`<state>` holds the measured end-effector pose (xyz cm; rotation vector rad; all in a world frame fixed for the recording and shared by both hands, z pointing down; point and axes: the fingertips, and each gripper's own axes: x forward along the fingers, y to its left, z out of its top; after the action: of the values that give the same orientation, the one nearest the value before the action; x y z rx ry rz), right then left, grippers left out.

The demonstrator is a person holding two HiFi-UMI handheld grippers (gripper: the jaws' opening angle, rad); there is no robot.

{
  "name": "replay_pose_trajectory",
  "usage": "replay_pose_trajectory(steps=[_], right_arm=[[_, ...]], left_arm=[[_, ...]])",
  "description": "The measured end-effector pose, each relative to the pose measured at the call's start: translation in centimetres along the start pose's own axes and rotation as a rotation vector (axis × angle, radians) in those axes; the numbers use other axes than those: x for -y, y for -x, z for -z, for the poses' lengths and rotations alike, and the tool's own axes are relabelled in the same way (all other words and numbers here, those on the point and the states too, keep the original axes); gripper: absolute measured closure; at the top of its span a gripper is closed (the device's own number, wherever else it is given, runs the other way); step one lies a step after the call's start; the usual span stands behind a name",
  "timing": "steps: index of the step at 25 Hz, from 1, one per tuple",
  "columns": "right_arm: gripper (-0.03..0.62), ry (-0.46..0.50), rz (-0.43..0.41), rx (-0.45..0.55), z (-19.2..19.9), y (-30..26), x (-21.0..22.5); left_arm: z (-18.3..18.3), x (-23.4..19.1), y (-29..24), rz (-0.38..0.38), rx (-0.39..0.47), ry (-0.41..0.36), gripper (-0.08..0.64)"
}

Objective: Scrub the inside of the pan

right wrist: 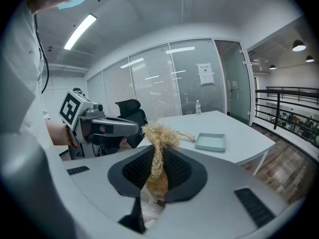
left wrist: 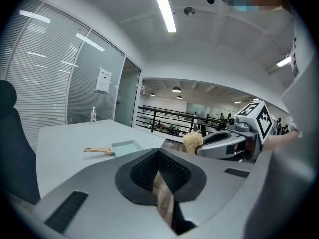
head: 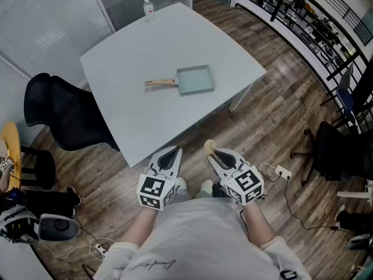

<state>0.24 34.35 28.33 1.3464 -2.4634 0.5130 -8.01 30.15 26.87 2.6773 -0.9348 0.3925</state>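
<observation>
Both grippers sit low in the head view, side by side above the wooden floor (head: pixel 274 115), just off the near edge of the table (head: pixel 134 127). The left gripper (head: pixel 173 151) has its jaws pressed fully together with nothing between them. The right gripper (head: pixel 214 154) is clamped on a scrubber (right wrist: pixel 158 138) of pale, straw-coloured fibre; the tuft sticks up past the jaw tips, with its lower part pinched between the black pads.

The pan (head: pixel 195 79) lies near the centre of the table, above the grippers in the head view and well apart from them. It is a pale blue-green rectangular tray, and its wooden handle (head: pixel 159 83) points toward the left of the frame. Neither gripper touches it.

A clear bottle (head: pixel 149 9) stands upright at the table's far corner, near the top of the frame. A black office chair (head: pixel 64 118) is tucked against the table's left side. At lower right a white power strip (head: pixel 282 171) lies on the boards, its cable trailing off to the right.
</observation>
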Motion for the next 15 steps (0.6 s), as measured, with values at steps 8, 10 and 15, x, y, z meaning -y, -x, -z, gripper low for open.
replay_pose_trajectory(steps=[8, 10, 15], right_arm=[[0.52, 0.009, -0.011, -0.015, 0.0, 0.2, 0.0], [0.52, 0.008, -0.016, -0.017, 0.1, 0.2, 0.2], [0.517, -0.046, -0.029, 0.019, -0.5, 0.8, 1.0]], left_arm=[[-0.3, -0.2, 0.0, 0.0, -0.002, -0.001, 0.549], [-0.3, -0.3, -0.2, -0.005, -0.005, -0.003, 0.549], [0.0, 0.1, -0.3, -0.016, -0.018, 0.008, 0.549]])
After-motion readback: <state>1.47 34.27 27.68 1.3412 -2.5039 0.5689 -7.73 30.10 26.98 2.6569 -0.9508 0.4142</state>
